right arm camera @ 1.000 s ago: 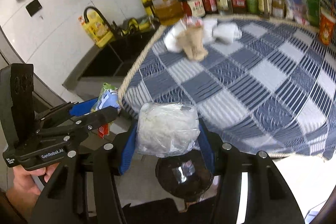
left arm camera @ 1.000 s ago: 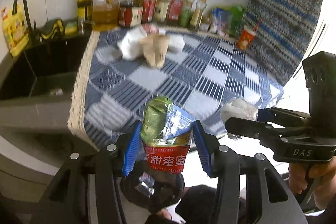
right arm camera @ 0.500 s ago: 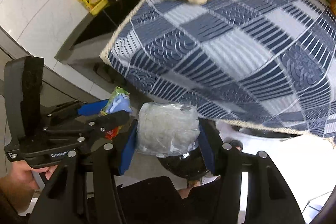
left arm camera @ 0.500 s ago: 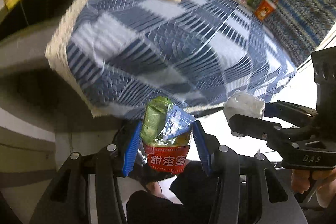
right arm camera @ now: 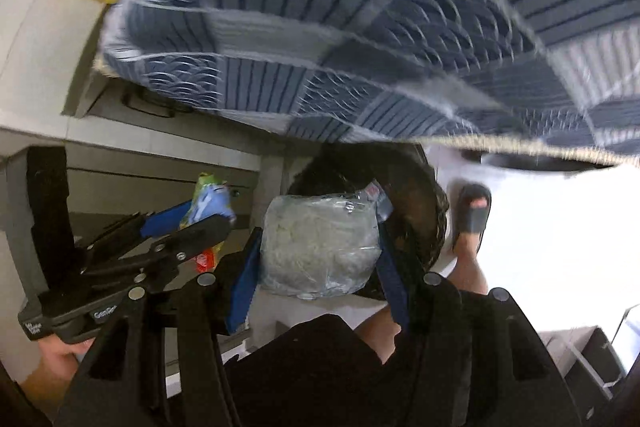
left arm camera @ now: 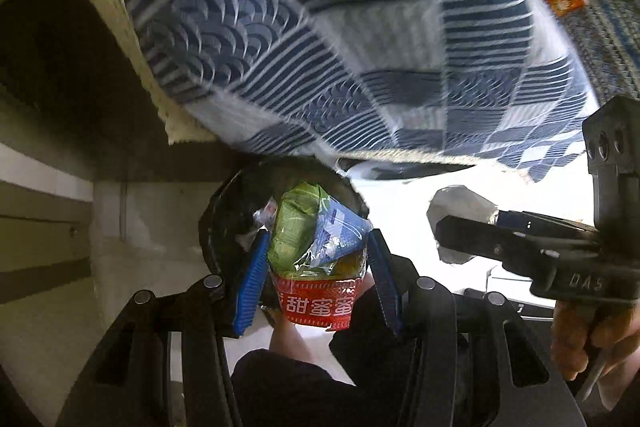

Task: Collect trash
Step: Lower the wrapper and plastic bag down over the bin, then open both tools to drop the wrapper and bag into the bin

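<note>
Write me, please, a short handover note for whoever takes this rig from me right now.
Left tool: shut on the snack wrapper, above the black bin.
Right tool: shut on the clear plastic bag, over the same bin's mouth.
The bin stands on the floor below the edge of the blue checked cloth.
Done: both pieces picked up and brought to the bin.
Left: release both into it; whether more trash remains cannot be told.

Upper frame: table draped in blue-and-white patchwork tablecloth (left arm camera: 320,39), fringed hem overhanging. Below hem: pale floor (right arm camera: 560,227) bearing black-lined trash bin (right arm camera: 416,211) and sandalled foot (right arm camera: 474,215).
</note>
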A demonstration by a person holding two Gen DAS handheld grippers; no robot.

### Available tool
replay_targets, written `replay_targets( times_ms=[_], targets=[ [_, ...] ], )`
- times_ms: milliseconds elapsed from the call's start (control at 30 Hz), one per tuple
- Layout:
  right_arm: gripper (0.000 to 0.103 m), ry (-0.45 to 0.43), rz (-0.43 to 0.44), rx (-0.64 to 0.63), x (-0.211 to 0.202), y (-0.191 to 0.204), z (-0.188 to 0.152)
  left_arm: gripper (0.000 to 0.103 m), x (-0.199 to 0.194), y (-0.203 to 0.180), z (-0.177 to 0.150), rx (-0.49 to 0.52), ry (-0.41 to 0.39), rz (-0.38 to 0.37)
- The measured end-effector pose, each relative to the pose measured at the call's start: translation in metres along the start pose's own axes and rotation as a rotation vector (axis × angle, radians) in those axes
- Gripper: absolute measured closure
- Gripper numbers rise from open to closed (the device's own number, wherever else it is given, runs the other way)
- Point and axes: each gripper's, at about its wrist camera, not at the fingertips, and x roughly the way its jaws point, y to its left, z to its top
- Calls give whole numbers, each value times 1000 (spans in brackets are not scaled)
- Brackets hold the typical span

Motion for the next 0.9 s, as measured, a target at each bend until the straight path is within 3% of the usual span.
replay_targets(
  times_ms=[300,633,700,733,767,800,900],
  targets=[
    [48,114,72,151,51,-35,1,55,48,21,-12,-74,84,-7],
    [47,125,51,214,66,-53,10,55,84,31,-13,-116,121,-21],
    [43,128,63,239,65,-55,10,54,82,29,-12,-107,117,-21],
    [31,124,69,252,66,-55,10,52,82,29,-11,-105,120,-18],
    [22,112,77,272,65,-57,10,42,81,29,-11,-108,118,-14],
    [20,103,84,285,63,-58,10,33,80,30,-11,-116,113,-8],
    [19,89,93,306,59,-60,11,28,80,33,-11,-129,111,9]
  ],
)
